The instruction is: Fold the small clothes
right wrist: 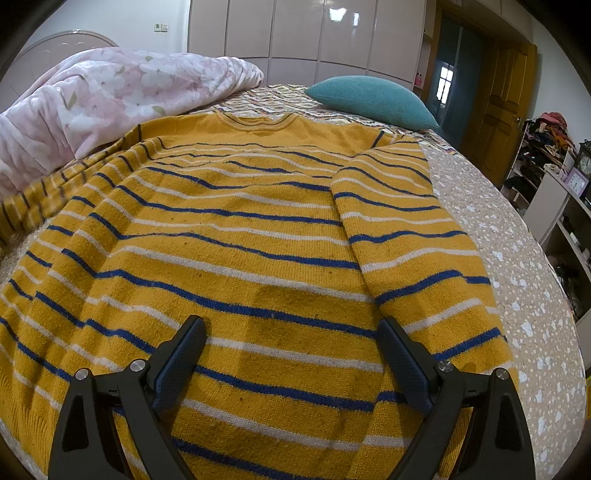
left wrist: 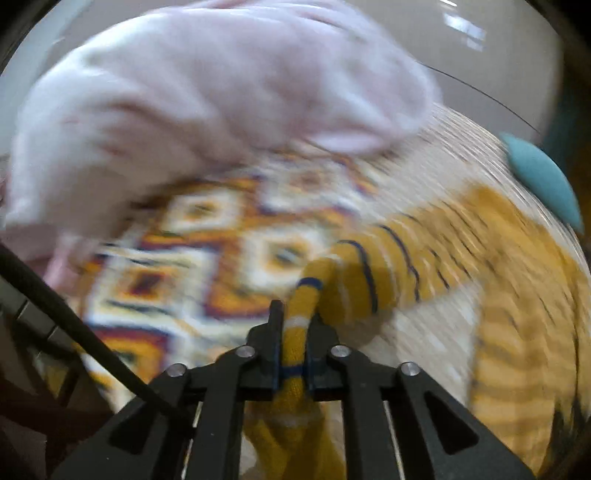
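Bedroom wardrobes (right wrist: 295, 33) and a brown door (right wrist: 506, 110) back the bed (right wrist: 517, 258), where the yellow striped sweater (right wrist: 240, 240) lies spread flat between a pink quilt (right wrist: 110, 96) at far left and a teal pillow (right wrist: 369, 99) beyond it. Only the sharp right wrist view shows this, with the right gripper (right wrist: 291, 354) spread wide just above the near hem, grasping nothing. The left wrist view is badly blurred, yet the left gripper (left wrist: 295, 332) is clenched on a sleeve (left wrist: 332, 280), its cuff cut off below.

Mustard-yellow knitted sweater with blue and white stripes (right wrist: 236, 258): fuzzy, matt wool-like knit, showing ribbed collar. Pink floral plush blanket (right wrist: 110, 96): looking soft, fleecy. Teal waffle-textured cushion (right wrist: 369, 99): matt cloth. Speckled beige bedspread (right wrist: 517, 288): flat woven cloth. Black matt plastic right gripper (right wrist: 291, 354) bearing textured blue pads (right wrist: 181, 365), shiny metal bolts. Patterned multicolour blanket (left wrist: 177, 258): blurring, probably woven.
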